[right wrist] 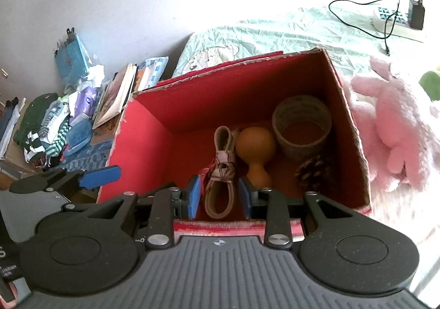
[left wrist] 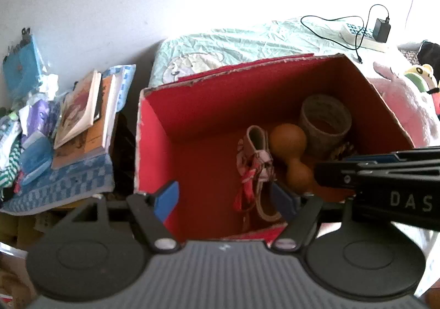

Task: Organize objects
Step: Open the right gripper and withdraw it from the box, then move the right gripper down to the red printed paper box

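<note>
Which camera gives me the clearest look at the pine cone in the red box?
The right wrist view: the pine cone lies fully visible below the tape roll. In the left wrist view only a sliver shows; the right gripper covers the rest.

The left gripper (left wrist: 224, 200) has a ribbed grey body, two round black discs, black linkage arms with silver screws and blue finger pads (left wrist: 166, 201). The right gripper (right wrist: 219, 196) is built the same, with blue pads (right wrist: 194, 196); its black side carries white letters "DAS".
</note>
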The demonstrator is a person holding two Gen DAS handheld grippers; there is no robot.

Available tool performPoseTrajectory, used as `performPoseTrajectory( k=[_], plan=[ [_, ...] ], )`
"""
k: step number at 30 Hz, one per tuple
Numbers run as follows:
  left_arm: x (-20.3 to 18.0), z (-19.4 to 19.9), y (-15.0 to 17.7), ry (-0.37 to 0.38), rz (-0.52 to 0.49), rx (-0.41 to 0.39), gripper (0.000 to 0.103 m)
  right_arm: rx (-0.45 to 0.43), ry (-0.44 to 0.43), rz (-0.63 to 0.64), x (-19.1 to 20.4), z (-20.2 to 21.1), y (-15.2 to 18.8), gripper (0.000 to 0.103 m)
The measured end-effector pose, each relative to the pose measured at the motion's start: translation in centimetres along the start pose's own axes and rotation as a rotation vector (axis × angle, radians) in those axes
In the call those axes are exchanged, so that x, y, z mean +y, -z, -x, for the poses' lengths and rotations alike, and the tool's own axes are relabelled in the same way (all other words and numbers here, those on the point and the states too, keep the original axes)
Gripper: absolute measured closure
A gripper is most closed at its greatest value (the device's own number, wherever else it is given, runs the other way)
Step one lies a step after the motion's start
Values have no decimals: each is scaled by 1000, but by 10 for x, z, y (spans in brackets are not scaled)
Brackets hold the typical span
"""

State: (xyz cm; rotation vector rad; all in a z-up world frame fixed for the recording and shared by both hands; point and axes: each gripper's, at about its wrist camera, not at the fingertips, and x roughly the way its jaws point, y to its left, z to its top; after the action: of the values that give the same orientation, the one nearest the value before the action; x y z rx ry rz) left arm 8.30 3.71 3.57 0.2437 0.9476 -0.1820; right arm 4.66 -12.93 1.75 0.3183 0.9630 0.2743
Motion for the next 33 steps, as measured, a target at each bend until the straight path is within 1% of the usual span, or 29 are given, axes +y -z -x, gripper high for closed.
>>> performPoseTrajectory(
  k=[7, 14, 17, 21, 25, 28, 30, 33],
  plan=[
    [-2, 15, 19, -18, -13, -5, 17, -17, -14, -6, 5, 17, 20, 70],
    [-1, 21, 40, -44, -23, 7, 13, -13, -10, -21, 10, 18, 39, 70],
    [2, 19, 46, -58, -25, 15, 12, -9, 2, -29, 11, 17, 47, 70],
    [5, 16, 54, -52, -11, 39, 12, -6, 21, -38, 12, 15, 55, 70],
    [6, 13, 63, -54, -10, 57, 12, -16, 62, -31, 14, 14, 63, 69],
    [6, 10, 67, -55, -10, 68, 11, -20, 71, -37, 14, 13, 69, 68],
    [7, 9, 69, -57, -6, 71, 11, -25, 79, -45, 14, 13, 72, 66],
    [9, 8, 72, -60, -1, 72, 8, -43, 94, -45, 15, 13, 77, 63]
  ],
)
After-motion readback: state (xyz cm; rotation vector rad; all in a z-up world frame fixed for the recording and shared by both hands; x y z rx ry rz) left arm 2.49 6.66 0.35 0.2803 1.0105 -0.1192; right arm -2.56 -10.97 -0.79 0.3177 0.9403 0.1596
